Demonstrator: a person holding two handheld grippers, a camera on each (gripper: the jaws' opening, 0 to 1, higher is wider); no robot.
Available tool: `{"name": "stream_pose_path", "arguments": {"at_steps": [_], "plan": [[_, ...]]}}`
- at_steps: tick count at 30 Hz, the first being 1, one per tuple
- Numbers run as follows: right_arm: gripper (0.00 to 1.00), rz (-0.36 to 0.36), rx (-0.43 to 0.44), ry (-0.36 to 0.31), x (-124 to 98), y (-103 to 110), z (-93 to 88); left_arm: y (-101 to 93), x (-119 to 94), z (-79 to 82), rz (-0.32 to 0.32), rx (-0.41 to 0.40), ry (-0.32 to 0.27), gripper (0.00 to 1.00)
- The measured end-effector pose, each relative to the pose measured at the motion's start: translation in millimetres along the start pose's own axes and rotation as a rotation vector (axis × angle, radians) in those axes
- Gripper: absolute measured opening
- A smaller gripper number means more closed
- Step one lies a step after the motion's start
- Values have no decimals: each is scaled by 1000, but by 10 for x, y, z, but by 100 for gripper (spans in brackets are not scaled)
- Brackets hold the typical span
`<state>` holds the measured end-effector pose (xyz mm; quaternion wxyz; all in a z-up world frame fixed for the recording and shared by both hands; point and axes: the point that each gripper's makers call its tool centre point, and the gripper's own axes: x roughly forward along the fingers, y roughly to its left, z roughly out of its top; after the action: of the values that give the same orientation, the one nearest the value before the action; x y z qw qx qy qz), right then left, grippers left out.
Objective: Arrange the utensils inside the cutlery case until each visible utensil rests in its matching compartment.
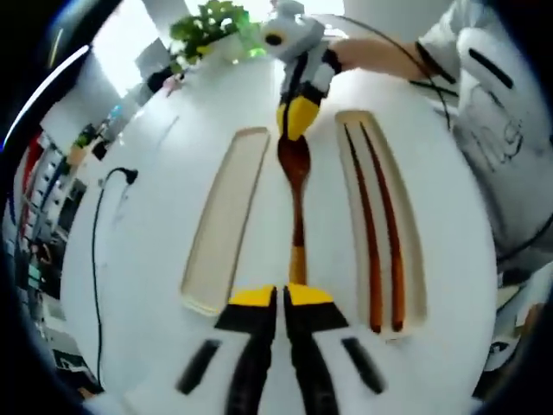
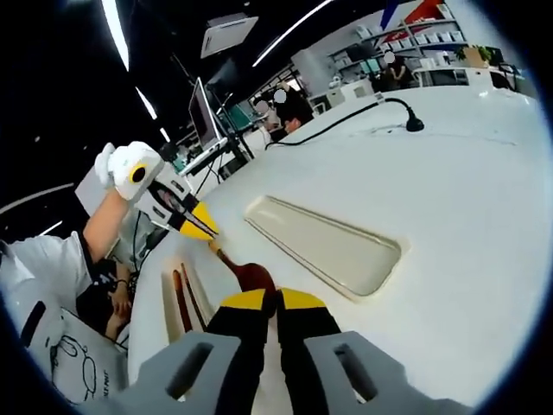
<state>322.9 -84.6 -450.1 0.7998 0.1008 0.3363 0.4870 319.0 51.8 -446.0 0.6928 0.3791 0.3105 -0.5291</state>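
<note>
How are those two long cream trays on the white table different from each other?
The right tray holds two dark wooden chopsticks lying lengthwise; the left tray holds nothing. Both are long, narrow, cream-coloured and lie flat on the table, roughly parallel. Between them, outside both, is a wooden spoon, with the left gripper shut on its handle end and the right gripper at its bowl end.

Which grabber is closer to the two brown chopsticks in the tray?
Hard to call. The left gripper pinches the wooden spoon at its handle, the right gripper at its bowl, each beside one end of the chopsticks.
</note>
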Motion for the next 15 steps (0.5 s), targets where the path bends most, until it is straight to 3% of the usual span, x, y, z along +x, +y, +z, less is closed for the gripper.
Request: {"name": "stream_pose_path", "arguments": {"at_steps": [5, 10, 15], "plan": [[1, 14, -49, -66, -31, 65, 84, -134, -19, 75, -29, 4, -25, 14], [1, 28, -154, -124, -89, 190, 179, -290, 69, 197, -39, -14, -22, 13], [1, 27, -170, -132, -152, 245, 191, -353, 7, 252, -73, -36, -46, 10]]}}
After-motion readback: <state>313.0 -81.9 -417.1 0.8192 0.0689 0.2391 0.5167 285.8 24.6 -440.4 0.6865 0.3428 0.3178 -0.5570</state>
